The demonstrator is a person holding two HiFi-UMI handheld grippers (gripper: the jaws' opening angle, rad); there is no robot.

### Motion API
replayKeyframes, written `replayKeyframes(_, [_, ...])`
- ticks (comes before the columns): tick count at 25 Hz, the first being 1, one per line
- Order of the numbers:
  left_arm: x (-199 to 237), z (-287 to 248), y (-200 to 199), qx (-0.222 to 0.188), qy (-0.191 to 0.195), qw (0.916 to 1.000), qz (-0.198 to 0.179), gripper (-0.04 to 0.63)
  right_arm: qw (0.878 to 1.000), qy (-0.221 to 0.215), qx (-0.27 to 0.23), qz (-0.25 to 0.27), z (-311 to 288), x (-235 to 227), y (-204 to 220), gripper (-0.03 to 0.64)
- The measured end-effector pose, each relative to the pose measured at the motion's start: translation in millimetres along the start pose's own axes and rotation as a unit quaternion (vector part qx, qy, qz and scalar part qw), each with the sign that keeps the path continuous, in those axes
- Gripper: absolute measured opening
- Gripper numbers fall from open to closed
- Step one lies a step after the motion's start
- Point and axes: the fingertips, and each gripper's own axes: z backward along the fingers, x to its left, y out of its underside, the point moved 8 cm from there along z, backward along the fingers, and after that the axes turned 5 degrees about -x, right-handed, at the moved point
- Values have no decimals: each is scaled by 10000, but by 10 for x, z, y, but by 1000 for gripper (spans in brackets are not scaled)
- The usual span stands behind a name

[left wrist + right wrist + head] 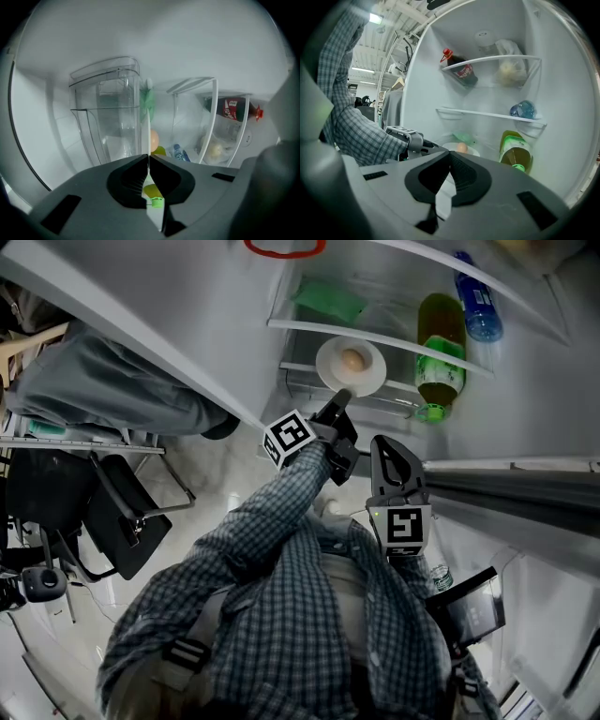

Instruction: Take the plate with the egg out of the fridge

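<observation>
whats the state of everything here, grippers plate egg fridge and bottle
fridge, open
plate, inside fridge, rim gripped
egg, whole, resting on plate
left gripper, fingers shut on plate rim
right gripper, fingers shut, holding nothing
green-capped bottle, cap on

Green-capped bottle (439, 357) lowest, blue bottle (476, 310) above it, dark red-capped bottle (459, 69) highest, beside white bag (508, 65). Black chair (127, 512) at left.
</observation>
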Motion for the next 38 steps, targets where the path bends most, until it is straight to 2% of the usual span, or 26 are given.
replayKeyframes(6, [-4, 63, 21, 23, 19, 10000, 70, 21, 9996, -34, 197, 183, -1, 16, 79, 6])
replayKeyframes(14, [-4, 195, 52, 95, 51, 9998, 153, 21, 9913, 28, 491, 1224, -65, -25, 160, 6])
replayKeyframes(18, [-5, 251, 59, 142, 94, 9997, 169, 21, 9817, 91, 591, 1810, -145, -59, 206, 6])
replayKeyframes(20, [-5, 274, 60, 175, 116, 9996, 179, 21, 9728, 23, 663, 2219, -198, -52, 219, 6])
replayKeyframes(24, [-9, 318, 63, 236, 137, 9994, 190, 21, 9473, -151, 821, 3091, -307, 1, 249, 8])
replayKeyframes(28, [-10, 367, 79, 281, 156, 9992, 229, 21, 9282, -252, 962, 3586, -406, 45, 303, 9])
replayKeyframes(30, [-12, 384, 90, 305, 191, 9990, 276, 21, 9232, -353, 1075, 3673, -456, 62, 338, 88])
replayKeyframes(31, [-10, 394, 91, 323, 190, 9989, 276, 21, 9184, -399, 1125, 3772, -478, 69, 354, 97])
replayKeyframes(38, [2, 440, 84, 404, 161, 9986, 286, 21, 8561, -566, 1241, 4986, -627, 110, 492, 97])
